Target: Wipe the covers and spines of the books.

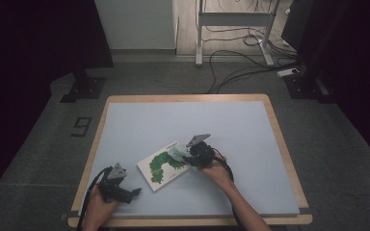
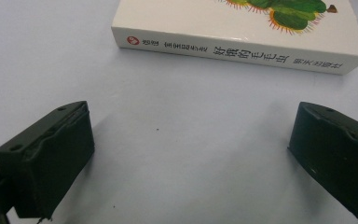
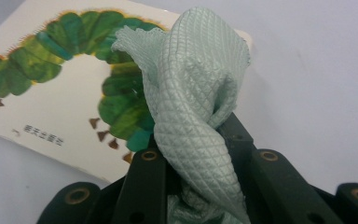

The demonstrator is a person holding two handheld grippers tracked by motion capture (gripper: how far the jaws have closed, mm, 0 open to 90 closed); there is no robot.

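Two grippers are at work on the pale blue table (image 1: 250, 134). The right gripper (image 1: 185, 155) is clamped on a bunched pale green cloth (image 3: 193, 93), its jaws closed tight around the wad, and the cloth sits over the right end of a white picture book (image 1: 163, 166) with a green caterpillar on its cover. The book lies flat near the middle of the table, towards the near edge, its spine turned to the near left. The left gripper (image 1: 134, 192) rests low on the table at the near left, jaws spread wide with nothing between them, and stands a little apart from the spine (its own view shows bare table between jaws and book).

Judged from this, the step in hand is wiping the cover. To do it well, the cloth should be kept pressed flat on the cover and drawn in even strokes along its length, staying inside the edges. The book appears light and unrestrained, so it may slide; the left gripper would be well placed to brace the spine.
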